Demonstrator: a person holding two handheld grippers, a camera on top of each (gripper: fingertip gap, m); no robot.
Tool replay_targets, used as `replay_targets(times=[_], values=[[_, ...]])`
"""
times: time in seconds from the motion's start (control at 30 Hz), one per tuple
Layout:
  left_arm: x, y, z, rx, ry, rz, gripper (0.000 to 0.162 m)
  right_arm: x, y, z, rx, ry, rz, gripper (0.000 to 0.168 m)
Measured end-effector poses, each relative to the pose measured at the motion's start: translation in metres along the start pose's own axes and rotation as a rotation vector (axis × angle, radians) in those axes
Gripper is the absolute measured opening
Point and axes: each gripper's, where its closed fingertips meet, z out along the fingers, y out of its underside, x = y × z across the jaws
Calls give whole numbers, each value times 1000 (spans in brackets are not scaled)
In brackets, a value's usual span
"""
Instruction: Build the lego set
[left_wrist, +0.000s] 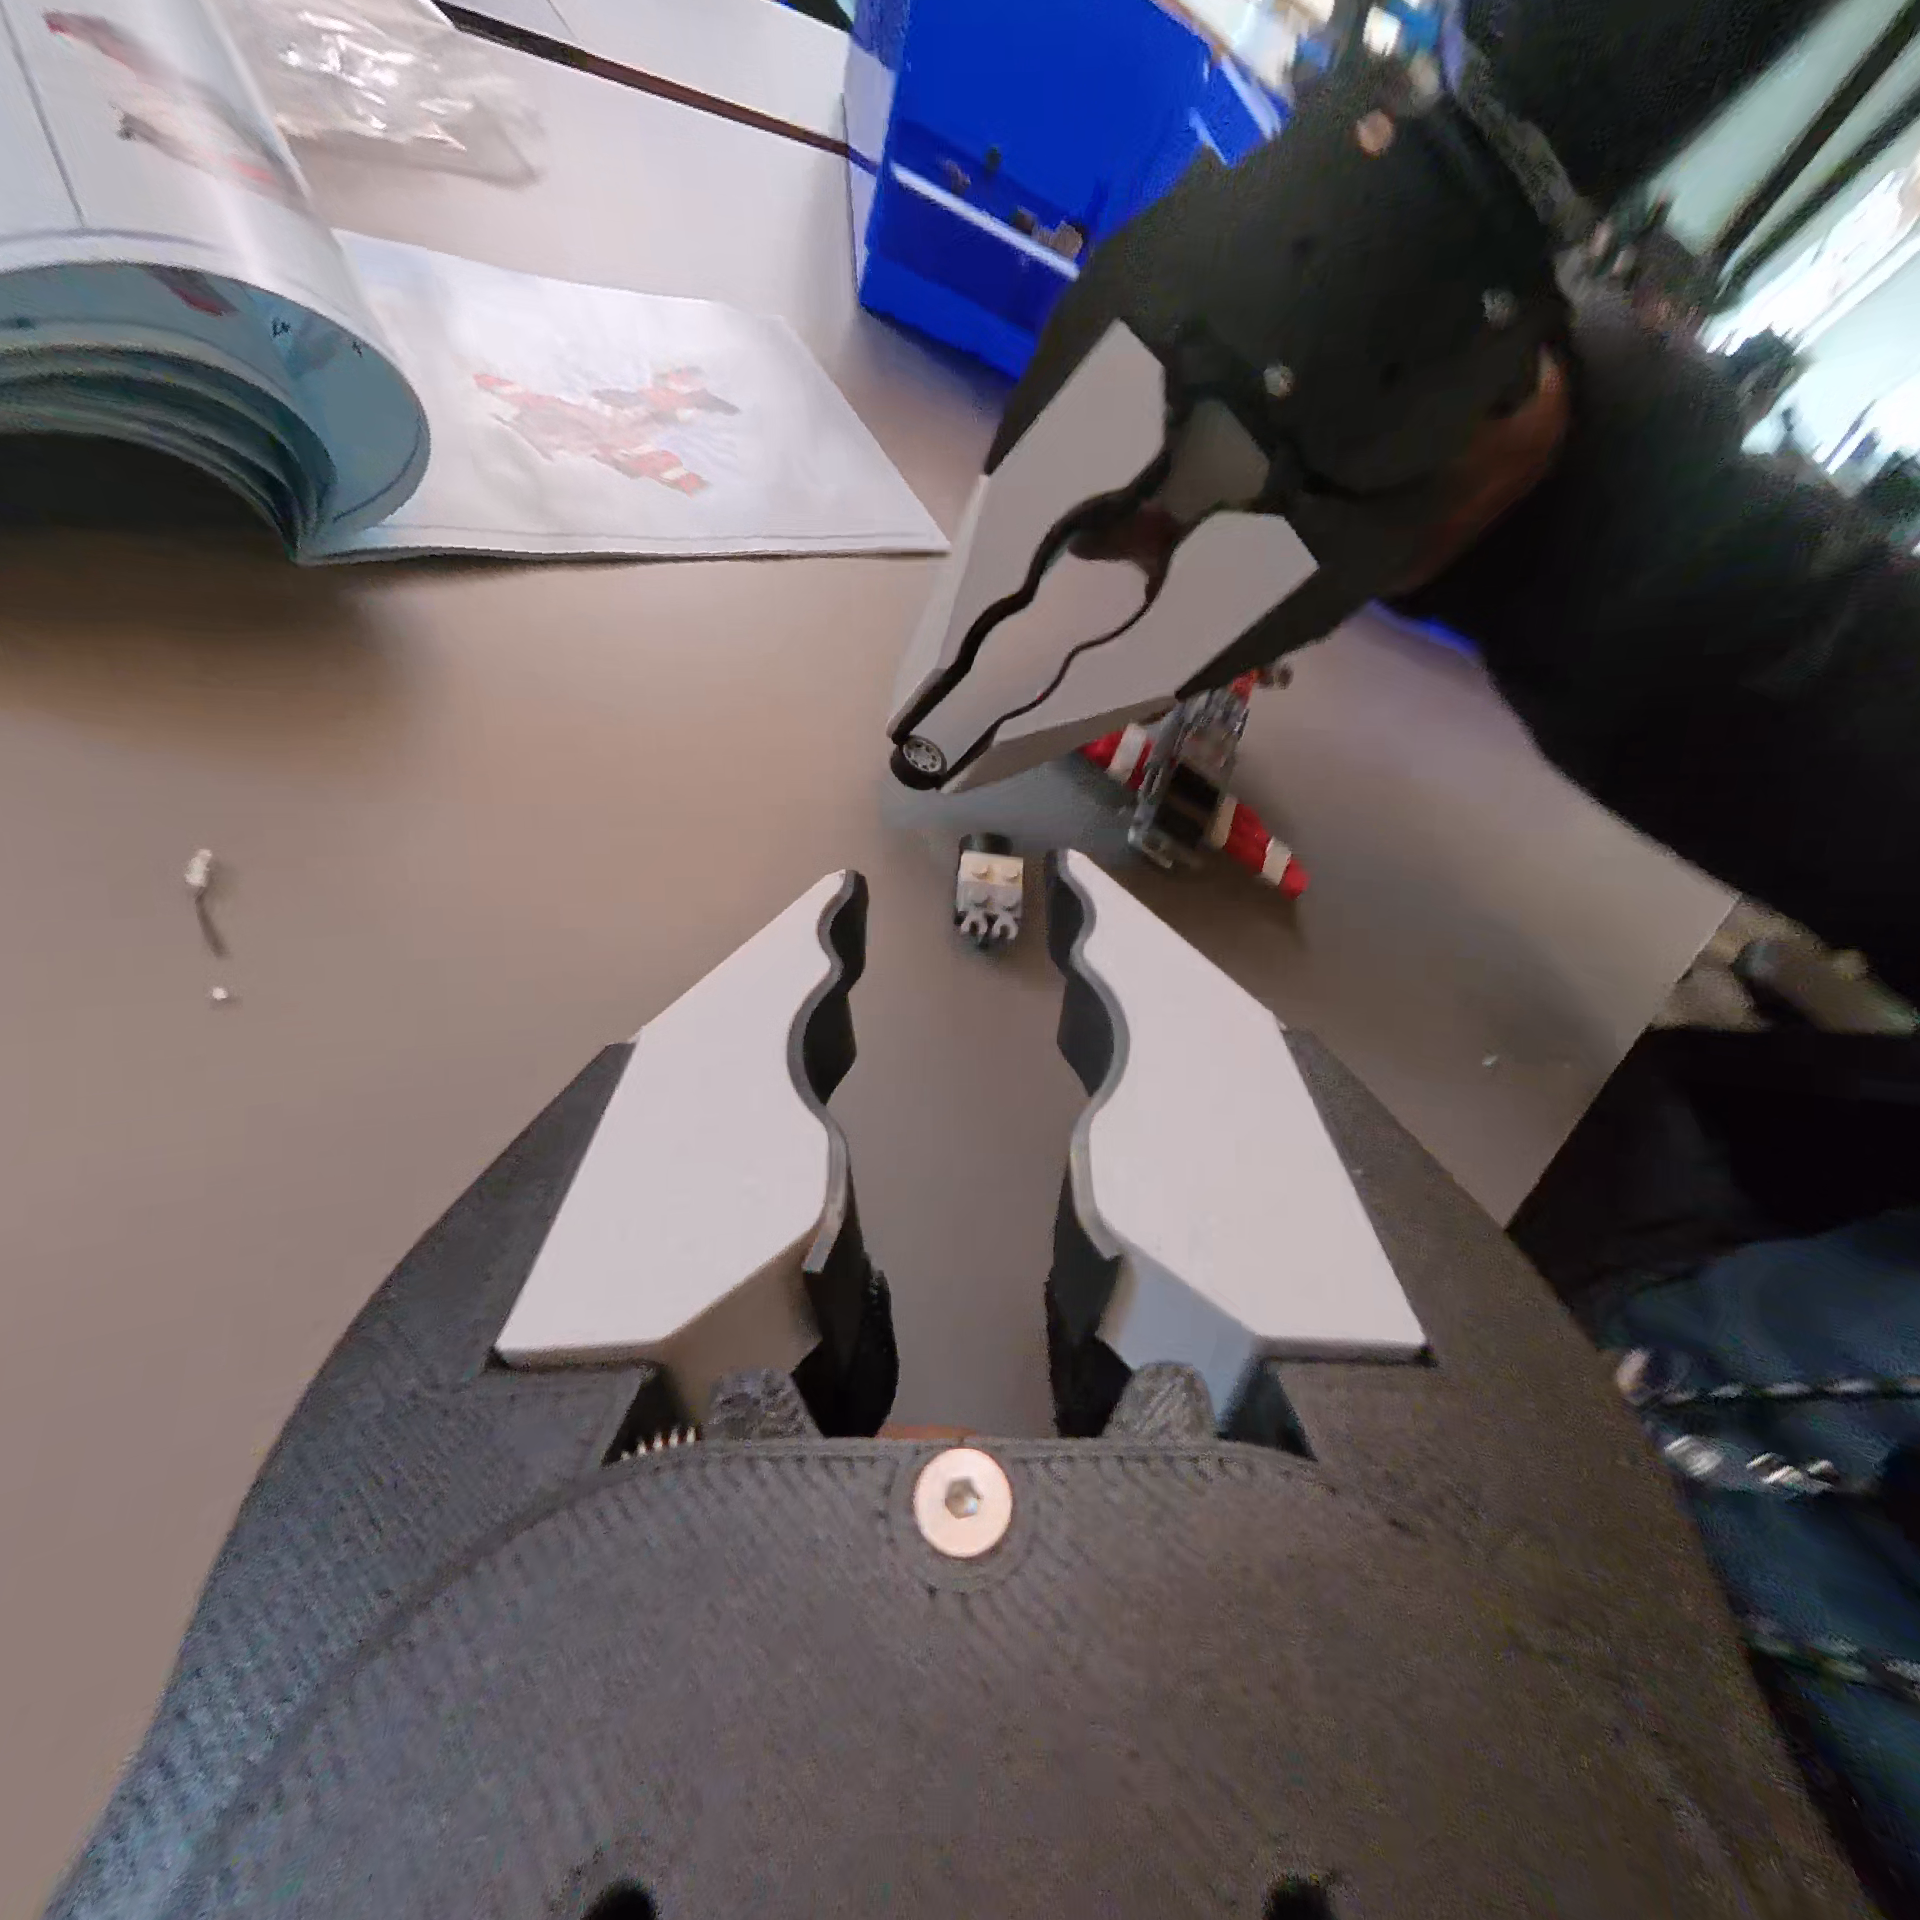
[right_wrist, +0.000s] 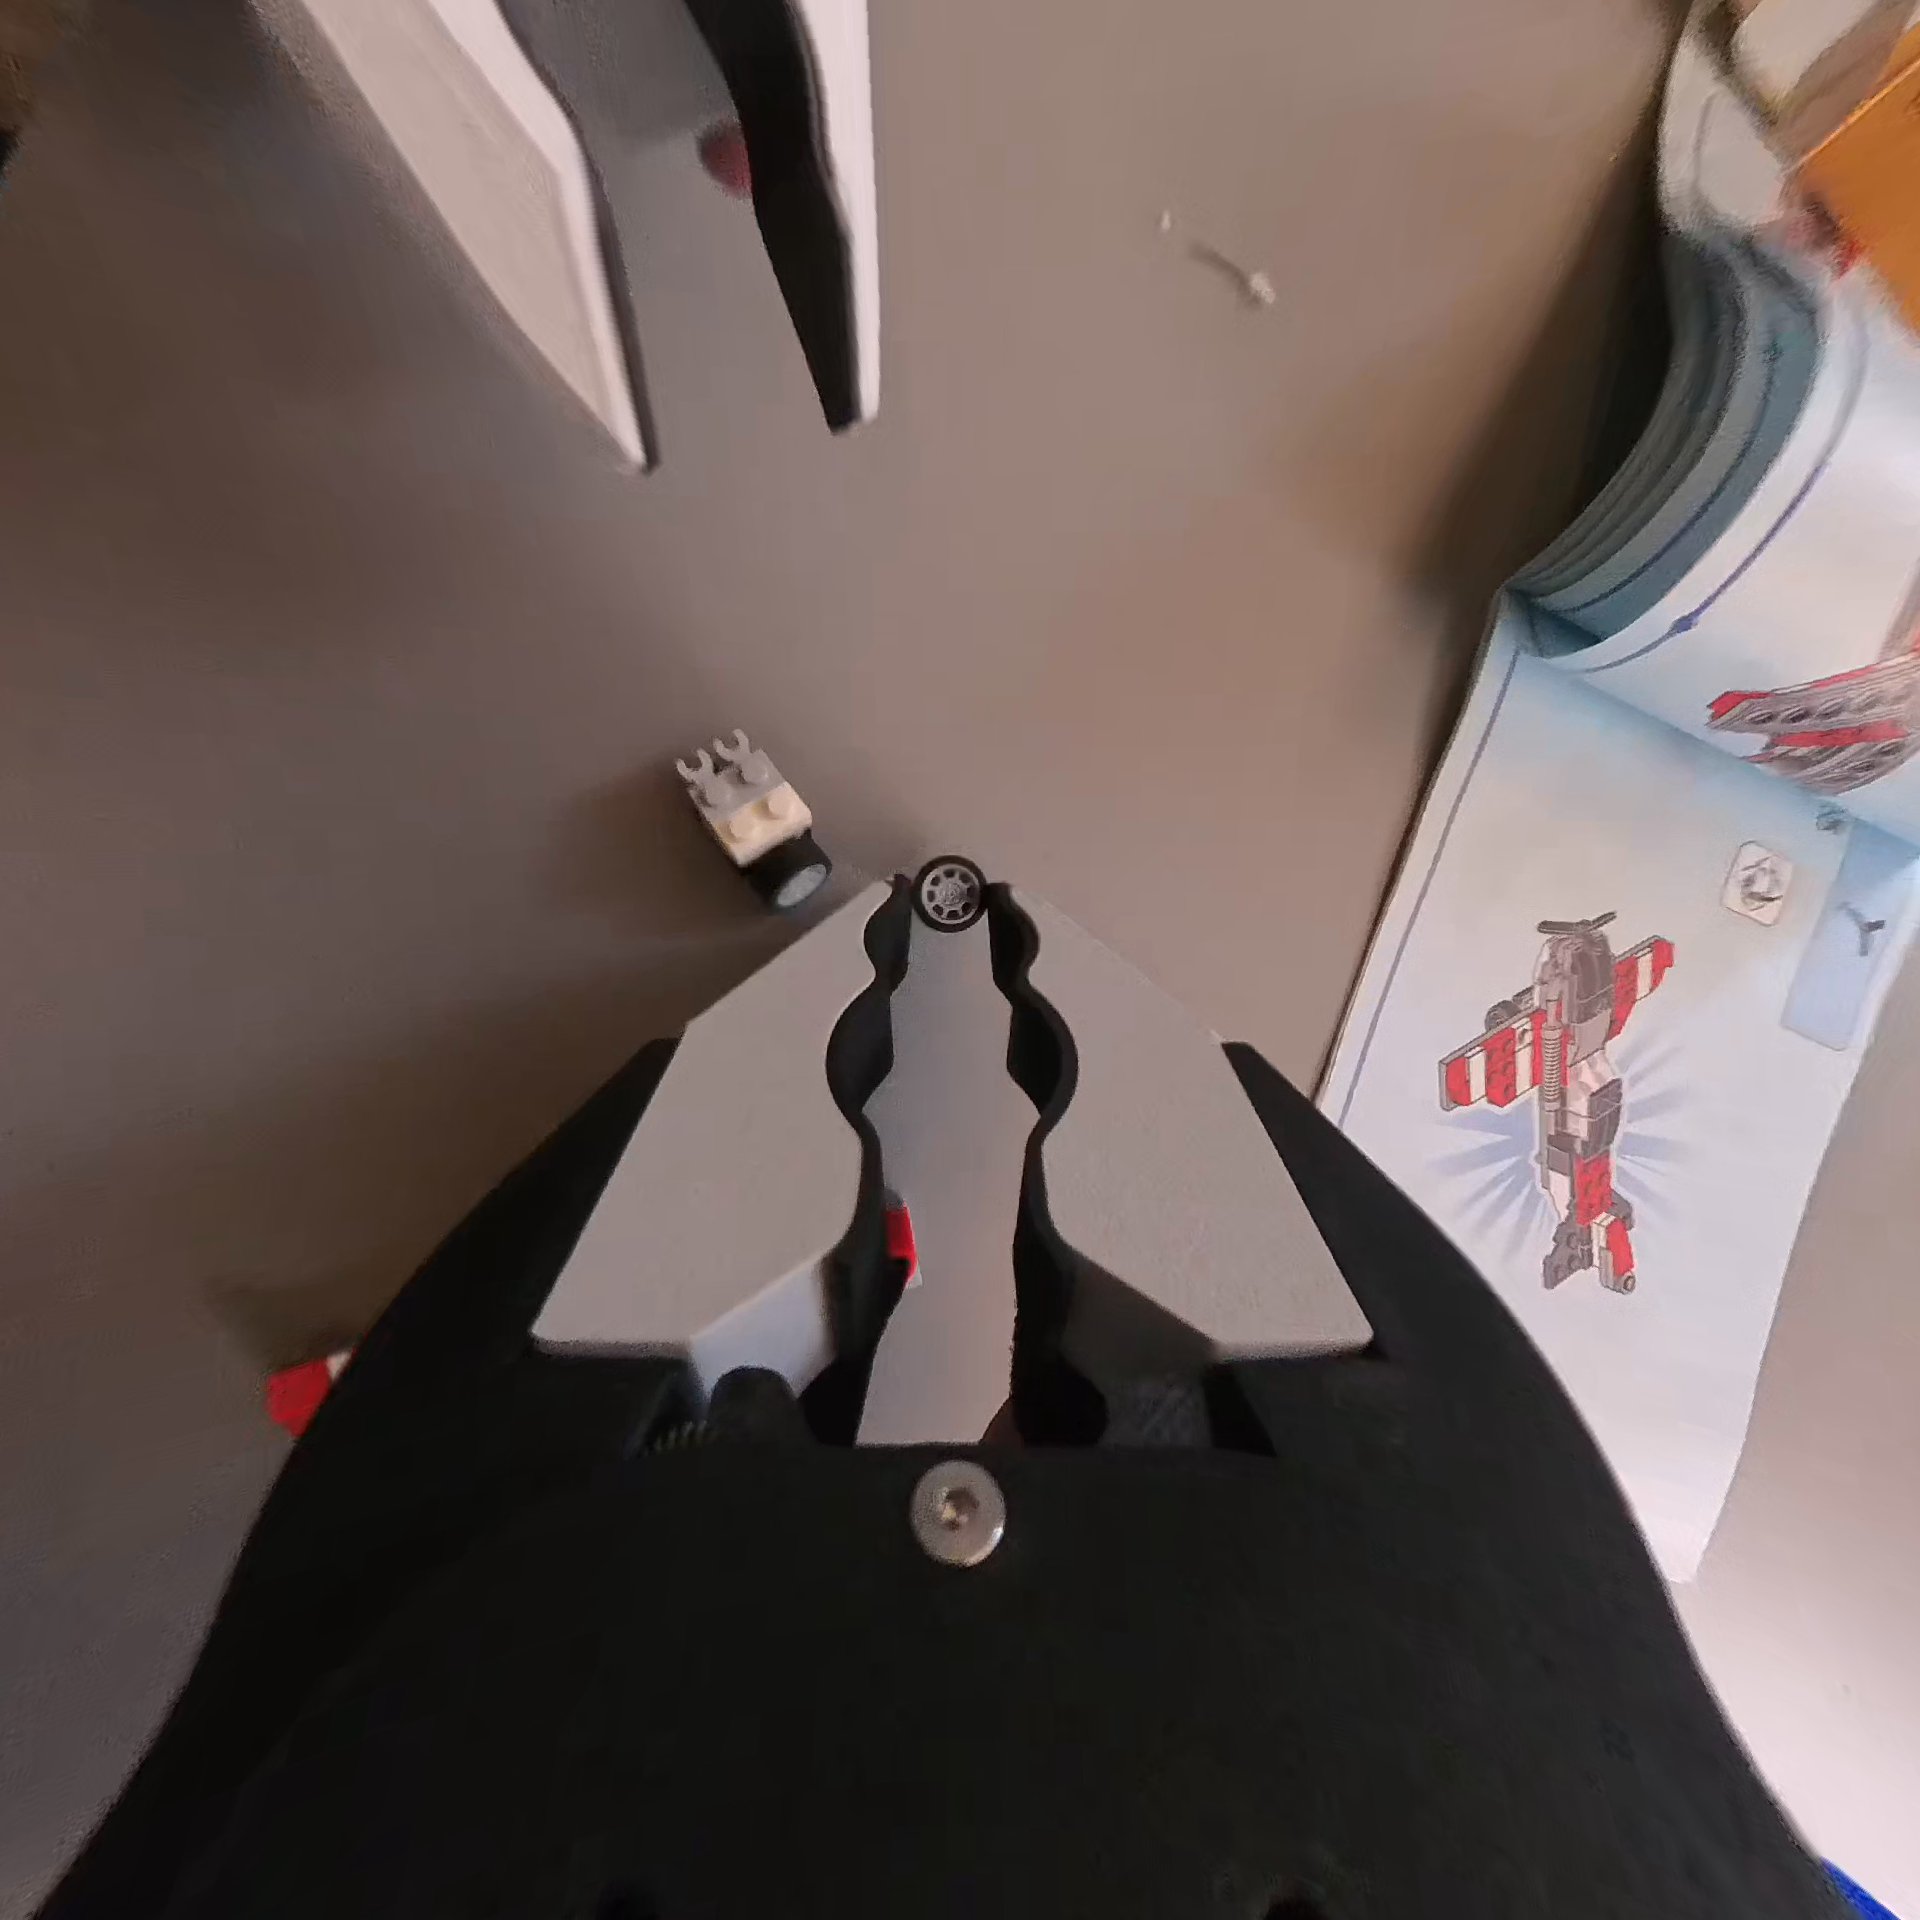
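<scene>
My right gripper (right_wrist: 948, 891) is shut on a small black wheel with a grey hub (right_wrist: 947, 891) and holds it at its fingertips just above the table; the wheel also shows in the left wrist view (left_wrist: 921, 755). A small grey and white sub-assembly with one wheel (right_wrist: 750, 821) lies on the table just left of that tip; in the left wrist view it (left_wrist: 992, 884) lies just beyond my open, empty left gripper (left_wrist: 954, 883). A red, white and grey plane model (left_wrist: 1200, 800) stands behind the right gripper.
An open instruction booklet (left_wrist: 582, 436) lies at the far left, and at the right in the right wrist view (right_wrist: 1621, 1039). A blue bin (left_wrist: 997, 177) stands at the back. Small loose parts (left_wrist: 208, 904) lie on the table to the left. A person's dark sleeve (left_wrist: 1714, 675) is at right.
</scene>
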Motion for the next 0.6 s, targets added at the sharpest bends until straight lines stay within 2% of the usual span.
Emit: replay_targets(times=[0.03,0.17,0.27,0.6], values=[[0,-3,0,19,13,-55,35,0,-7,-4,32,17,-2,14],[-2,-18,-2,117,75,-314,35,-2,-44,-20,161,108,-58,15],[-4,-27,-7,180,114,-432,33,-7,-60,-23,180,160,-125,15],[8,-15,-7,152,106,-493,24,-25,-87,-26,219,216,-242,14]])
